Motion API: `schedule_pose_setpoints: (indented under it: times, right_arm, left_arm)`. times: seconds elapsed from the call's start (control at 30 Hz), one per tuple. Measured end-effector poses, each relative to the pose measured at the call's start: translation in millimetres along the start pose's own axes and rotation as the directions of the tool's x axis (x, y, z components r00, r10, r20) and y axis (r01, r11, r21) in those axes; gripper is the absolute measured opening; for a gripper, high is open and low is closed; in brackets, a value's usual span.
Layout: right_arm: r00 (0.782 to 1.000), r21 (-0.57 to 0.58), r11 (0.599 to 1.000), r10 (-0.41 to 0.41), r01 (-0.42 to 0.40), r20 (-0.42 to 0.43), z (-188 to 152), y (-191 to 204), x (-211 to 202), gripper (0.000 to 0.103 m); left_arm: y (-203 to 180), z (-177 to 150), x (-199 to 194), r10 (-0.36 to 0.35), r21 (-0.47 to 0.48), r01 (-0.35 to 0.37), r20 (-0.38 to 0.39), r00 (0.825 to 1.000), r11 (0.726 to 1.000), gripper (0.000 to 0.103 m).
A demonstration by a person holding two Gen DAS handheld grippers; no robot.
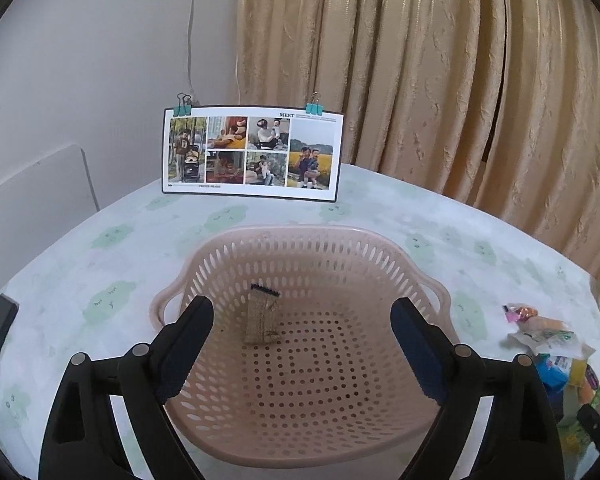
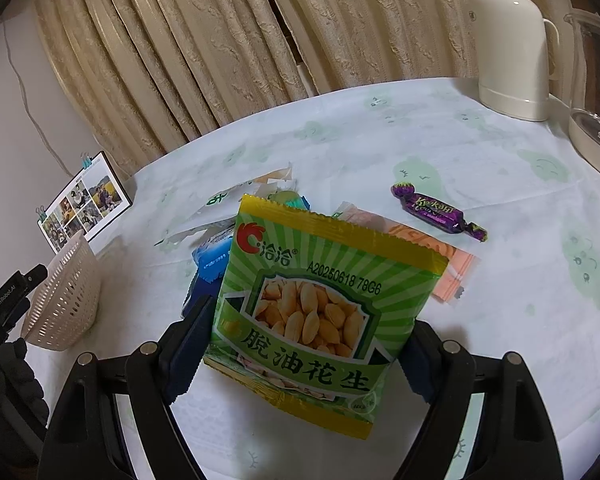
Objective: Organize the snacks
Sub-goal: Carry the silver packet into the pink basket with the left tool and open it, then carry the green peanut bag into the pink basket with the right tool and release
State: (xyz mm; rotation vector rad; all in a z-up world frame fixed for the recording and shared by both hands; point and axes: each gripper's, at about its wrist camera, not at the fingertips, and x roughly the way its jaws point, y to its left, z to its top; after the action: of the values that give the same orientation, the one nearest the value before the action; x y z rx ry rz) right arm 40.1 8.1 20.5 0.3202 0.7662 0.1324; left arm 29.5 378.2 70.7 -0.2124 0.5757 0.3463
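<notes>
I see one basket (image 1: 300, 248) holding one brown packet (image 1: 262, 320); my left gripper (image 1: 302, 344) is spread above it, my right gripper (image 2: 308, 344) clamps one peanut bag (image 2: 324, 312).

The green peanut packet (image 2: 318, 312) carries the brand 洽洽, the code A20250618 78G6 and the name 脱油花生. The purple candy wrapper (image 2: 438, 211) reads approximately "Krokant". The photo card (image 1: 253, 152) bears "MEET". The glass kettle base (image 2: 598, 136) shows "SUPOR". The black device (image 2: 8, 296) reads "GenRobot.AI".

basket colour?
Pale pink basket, perforated with slots and holes; clearest in the left wrist view.
</notes>
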Motion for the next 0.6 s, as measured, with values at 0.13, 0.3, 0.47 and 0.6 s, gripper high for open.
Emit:
schedule_pose_setpoints:
  times: [0.13, 0.3, 0.47, 0.6]
  right_arm:
    - [1.000, 0.005, 1.000, -0.002, 0.002, 0.012, -0.4, 0.9, -1.6, 0.081]
    - [0.999, -0.003, 1.000, 0.003, -0.003, 0.037, 2.8, 6.9, -5.6, 0.081]
    - [0.997, -0.013, 1.000, 0.027, -0.026, 0.075, 11.7, 22.7, -14.4, 0.081]
    - [0.993, -0.058, 0.997, 0.061, -0.056, 0.096, 21.3, 49.5, -18.0, 0.081]
  left_arm:
    - [0.3, 0.8, -4.1, 0.016, 0.007, -0.016, 0.025, 1.000, 1.000, 0.090]
    - [2.7, 3.0, -11.6, 0.047, 0.016, -0.048, 0.063, 0.997, 0.999, 0.090]
    - [3.5, 3.3, -17.5, 0.063, 0.024, -0.065, 0.081, 0.995, 0.998, 0.090]
    - [6.1, 4.0, -22.8, 0.082, 0.022, -0.085, 0.097, 0.992, 0.996, 0.090]
